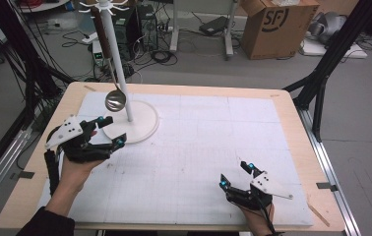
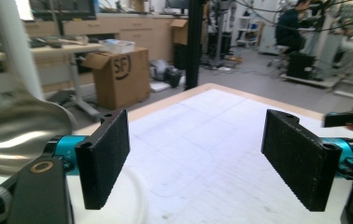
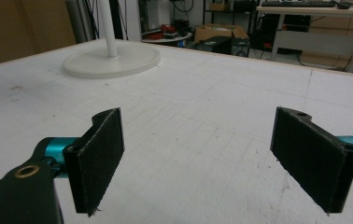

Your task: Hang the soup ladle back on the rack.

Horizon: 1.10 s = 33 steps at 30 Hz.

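Left gripper (image 1: pixel 109 132) released, jaws wide, nothing between them; sits at the near-left edge of the white round-based stand (image 1: pixel 134 127) on the far-left of the white foam-covered table (image 1: pixel 213 147). Steel ladle with brown wooden handle (image 1: pixel 115 100) hangs from the stand's top hooks, bowl just beyond the left gripper, apart from it. Right gripper (image 1: pixel 234 174) released, empty, near-right of the table, well apart from the ladle.
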Motion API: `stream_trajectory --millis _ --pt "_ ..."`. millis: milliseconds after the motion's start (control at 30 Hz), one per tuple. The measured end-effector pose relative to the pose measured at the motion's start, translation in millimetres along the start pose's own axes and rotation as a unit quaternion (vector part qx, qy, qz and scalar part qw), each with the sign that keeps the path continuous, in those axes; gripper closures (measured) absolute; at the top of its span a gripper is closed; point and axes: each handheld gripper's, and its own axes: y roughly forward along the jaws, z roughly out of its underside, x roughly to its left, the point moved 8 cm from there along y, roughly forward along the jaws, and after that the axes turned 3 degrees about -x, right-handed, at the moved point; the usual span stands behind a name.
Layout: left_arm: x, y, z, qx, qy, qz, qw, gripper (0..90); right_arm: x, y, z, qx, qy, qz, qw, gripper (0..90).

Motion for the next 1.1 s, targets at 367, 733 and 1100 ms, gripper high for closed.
stream_trajectory --millis 367,733,1100 --pt "-19.2 -4.0 41.5 -0.006 -0.028 0.008 0.9996 24.0 1.2 -0.3 -1.0 -0.002 -0.001 -0.002 1.0 16.3" --pt "-32.4 -13.6 71.9 0.002 -0.025 0.022 0.9994 21.8 9.8 5.9 -3.3 0.0 -0.01 -0.01 0.9999 16.3" --pt "-48.9 -14.7 91.0 0.012 -0.014 0.037 0.9992 20.7 9.8 3.9 -5.8 -0.005 -0.001 -0.012 0.9999 16.3"
